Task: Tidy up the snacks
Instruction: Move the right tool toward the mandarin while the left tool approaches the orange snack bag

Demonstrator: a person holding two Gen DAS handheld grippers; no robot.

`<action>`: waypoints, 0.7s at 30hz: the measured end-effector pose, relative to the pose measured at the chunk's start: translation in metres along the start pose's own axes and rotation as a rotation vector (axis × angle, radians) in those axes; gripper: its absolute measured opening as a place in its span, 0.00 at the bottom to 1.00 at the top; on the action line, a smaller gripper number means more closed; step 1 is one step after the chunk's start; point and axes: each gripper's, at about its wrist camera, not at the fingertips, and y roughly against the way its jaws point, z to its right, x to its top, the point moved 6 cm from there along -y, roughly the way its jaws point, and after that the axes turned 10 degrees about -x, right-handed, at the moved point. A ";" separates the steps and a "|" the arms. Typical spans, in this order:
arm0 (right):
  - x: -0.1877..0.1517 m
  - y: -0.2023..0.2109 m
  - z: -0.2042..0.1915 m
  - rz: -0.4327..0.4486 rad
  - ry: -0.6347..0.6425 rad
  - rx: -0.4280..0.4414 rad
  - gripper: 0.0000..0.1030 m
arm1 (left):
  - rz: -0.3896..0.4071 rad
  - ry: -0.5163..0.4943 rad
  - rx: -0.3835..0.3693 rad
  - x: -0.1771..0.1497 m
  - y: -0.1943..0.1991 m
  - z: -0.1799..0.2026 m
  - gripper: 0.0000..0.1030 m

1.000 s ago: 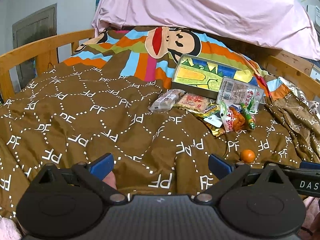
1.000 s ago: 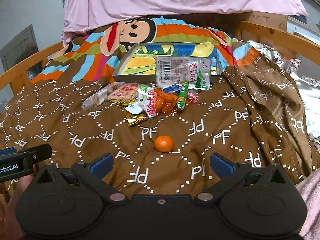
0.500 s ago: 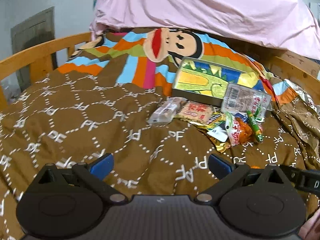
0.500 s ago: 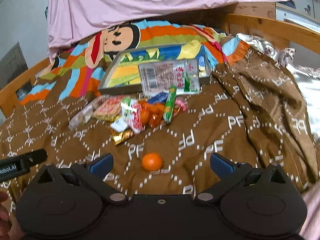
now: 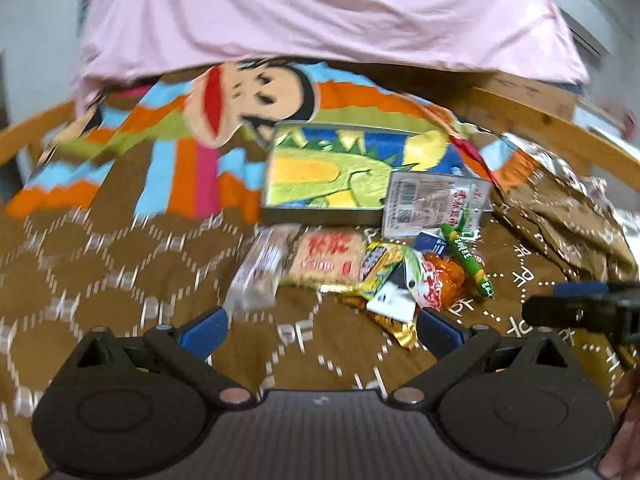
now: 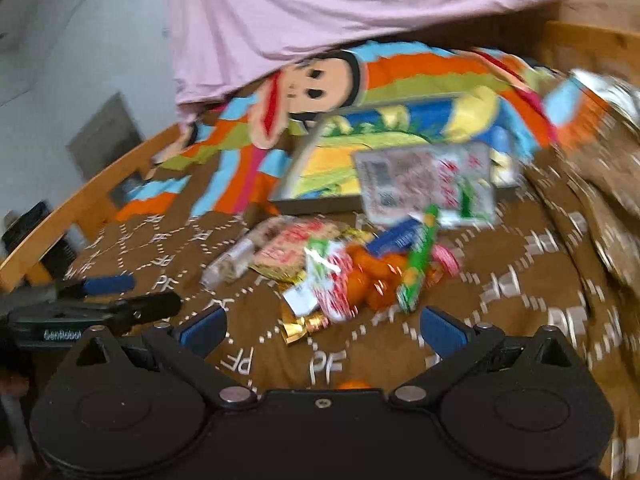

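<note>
My left gripper (image 5: 322, 326) and right gripper (image 6: 323, 326) both hang spread wide with nothing between the blue pads, above the brown patterned quilt (image 5: 120, 272). Ahead lies the heap of wrapped snack packets (image 5: 360, 268), touching the shallow dinosaur-print metal tray (image 5: 332, 168).

Lying ahead of the claw on a brown quilt (image 5: 120, 280): snack packets (image 5: 360, 268), a tin tray (image 5: 320, 172), a tangerine (image 6: 352, 384).
</note>
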 end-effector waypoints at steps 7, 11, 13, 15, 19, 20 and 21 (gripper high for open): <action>0.001 -0.019 -0.009 -0.058 0.254 0.085 0.99 | -0.021 -0.064 -0.061 0.019 -0.029 -0.002 1.00; -0.013 -0.027 -0.010 -0.077 0.406 0.049 0.99 | -0.085 -0.045 -0.158 0.020 -0.051 0.003 1.00; -0.020 -0.030 -0.010 -0.098 0.451 0.036 0.99 | -0.117 -0.085 -0.211 0.020 -0.062 0.013 1.00; -0.024 -0.030 -0.010 -0.115 0.461 0.045 0.99 | -0.128 -0.164 -0.240 0.021 -0.072 0.026 1.00; -0.024 -0.029 -0.011 -0.100 0.486 0.037 0.99 | -0.132 -0.360 -0.270 0.024 -0.088 0.053 1.00; -0.024 -0.029 -0.011 -0.097 0.490 0.033 0.99 | -0.132 -0.383 -0.276 0.026 -0.092 0.058 1.00; -0.024 -0.030 -0.011 -0.101 0.489 0.034 0.99 | -0.137 -0.402 -0.288 0.027 -0.096 0.062 1.00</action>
